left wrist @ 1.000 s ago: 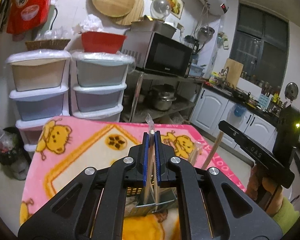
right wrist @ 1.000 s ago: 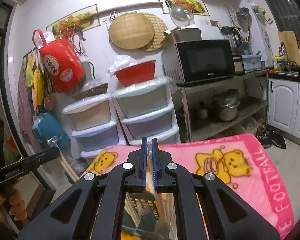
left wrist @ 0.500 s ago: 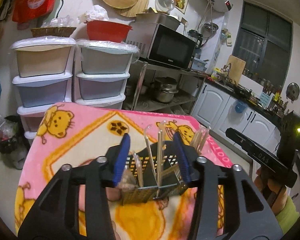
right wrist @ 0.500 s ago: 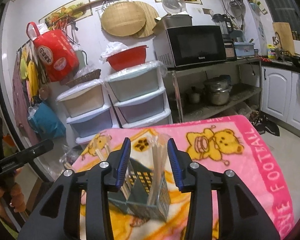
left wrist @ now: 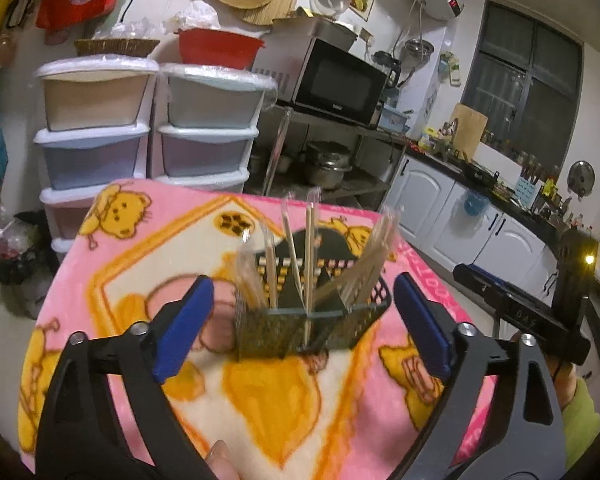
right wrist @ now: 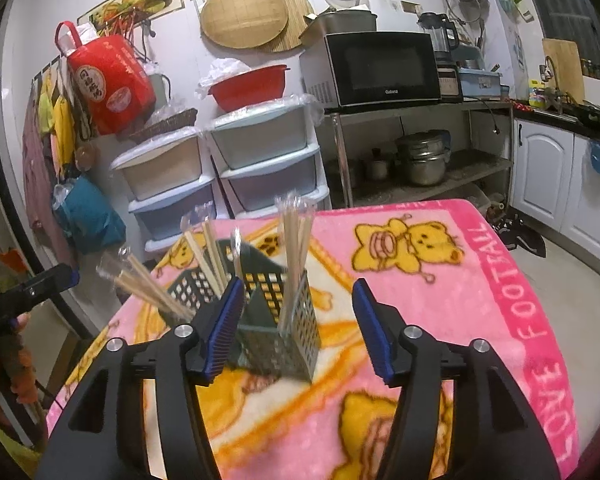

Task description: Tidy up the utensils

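Note:
A dark green perforated utensil caddy (left wrist: 312, 328) stands on the pink bear blanket (left wrist: 140, 248). It holds several wrapped wooden chopsticks (left wrist: 309, 256) upright and leaning in its compartments. It also shows in the right wrist view (right wrist: 284, 332), with chopsticks (right wrist: 294, 248) sticking up. My left gripper (left wrist: 300, 320) is open and empty, just short of the caddy, blue pads either side of it. My right gripper (right wrist: 298, 328) is open and empty, also pulled back from the caddy. Each gripper shows at the edge of the other's view.
Stacked plastic drawers (left wrist: 148, 132) stand behind the table. A metal rack with a microwave (left wrist: 336, 80) and pots (right wrist: 420, 158) is to the right of them. White cabinets (right wrist: 548, 176) line the right wall. The blanket's right edge (right wrist: 512, 280) drops to the floor.
Both grippers were shut on chopsticks over the caddy one second ago. They opened, left the chopsticks standing in the caddy, and have drawn back with jaws wider.

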Available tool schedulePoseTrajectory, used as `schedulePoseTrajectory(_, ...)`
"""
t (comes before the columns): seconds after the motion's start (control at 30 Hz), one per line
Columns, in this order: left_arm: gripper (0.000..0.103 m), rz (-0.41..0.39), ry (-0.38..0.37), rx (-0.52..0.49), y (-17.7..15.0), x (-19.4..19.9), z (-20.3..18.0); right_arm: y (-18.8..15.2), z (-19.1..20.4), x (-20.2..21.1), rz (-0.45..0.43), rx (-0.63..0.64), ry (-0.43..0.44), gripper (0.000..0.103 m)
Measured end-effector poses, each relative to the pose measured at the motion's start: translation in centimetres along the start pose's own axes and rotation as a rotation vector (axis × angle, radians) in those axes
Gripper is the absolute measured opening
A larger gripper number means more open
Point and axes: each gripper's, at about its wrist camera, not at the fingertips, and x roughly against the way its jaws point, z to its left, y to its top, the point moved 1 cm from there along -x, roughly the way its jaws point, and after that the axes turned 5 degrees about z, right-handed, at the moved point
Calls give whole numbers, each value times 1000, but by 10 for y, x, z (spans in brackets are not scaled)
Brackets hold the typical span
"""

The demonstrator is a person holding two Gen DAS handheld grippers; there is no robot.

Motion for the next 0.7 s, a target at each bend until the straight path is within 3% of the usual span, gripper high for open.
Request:
schedulePoseTrajectory(0.07,92,14,-4,12,-9,-1,-1,-6,3,5,4,7,2,61)
schedulePoseTrajectory(0.37,92,48,11,54,-42,1,1,-35,21,24,8,50,13,79)
schedulePoseTrajectory(0.7,92,29,75,43,-82,4,2,-73,30,30,4,72,27,85)
